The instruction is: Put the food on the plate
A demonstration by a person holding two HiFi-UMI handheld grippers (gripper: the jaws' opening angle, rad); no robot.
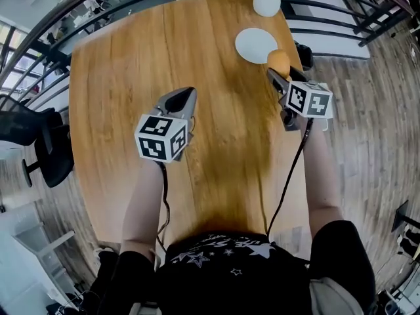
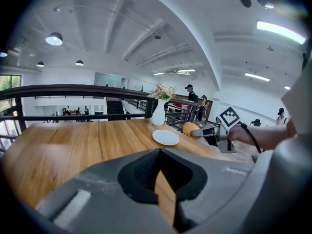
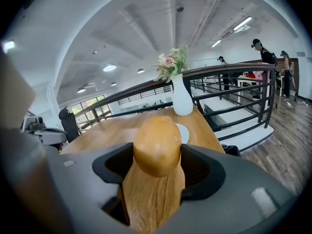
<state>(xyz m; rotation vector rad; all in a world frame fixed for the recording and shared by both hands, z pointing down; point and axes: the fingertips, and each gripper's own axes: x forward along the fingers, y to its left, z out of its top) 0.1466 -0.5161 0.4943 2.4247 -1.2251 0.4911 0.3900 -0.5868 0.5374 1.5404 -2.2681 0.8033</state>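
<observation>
The right tool clamps the food just short of the plate (nothing on it yet). The left tool is closed and empty, and placing remains.

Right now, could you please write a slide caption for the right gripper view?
Golden food clamped in the right gripper over the wooden table, white plate and flower vase beyond.

Golden-brown roll in right gripper, beside round white plate.
</observation>
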